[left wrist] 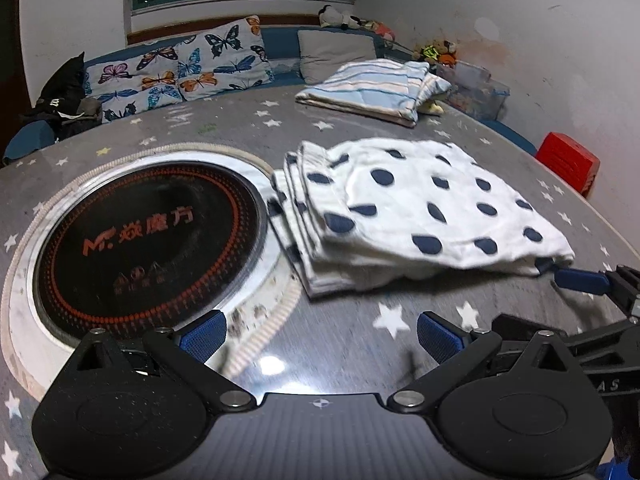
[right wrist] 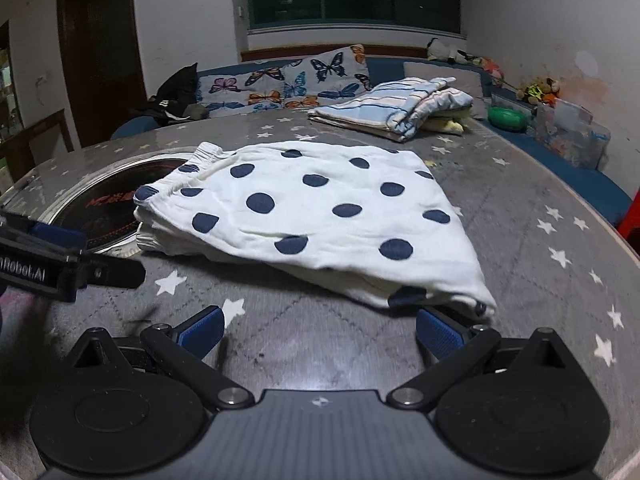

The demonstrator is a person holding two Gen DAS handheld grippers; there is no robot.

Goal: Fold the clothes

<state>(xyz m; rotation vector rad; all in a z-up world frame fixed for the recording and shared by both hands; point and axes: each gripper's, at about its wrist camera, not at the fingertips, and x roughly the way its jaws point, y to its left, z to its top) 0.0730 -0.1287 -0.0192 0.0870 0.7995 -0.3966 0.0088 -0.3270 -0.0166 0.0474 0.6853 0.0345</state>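
Already layered into a compact stack, the polka-dot garment (right wrist: 320,216) lies just right of the round cooktop (left wrist: 148,240). Both the left gripper (left wrist: 320,334) and right gripper (right wrist: 320,332) gape empty near it. Either another fold remains, or the stack is finished.

Round black induction hob (right wrist: 116,210) with orange lettering: far half hidden behind white navy-dotted folded garment (right wrist: 320,216) in right wrist view. Red plastic stool (right wrist: 632,216) cut by frame edge. Garment's near corner (left wrist: 540,264) motion-blurred in left wrist view.
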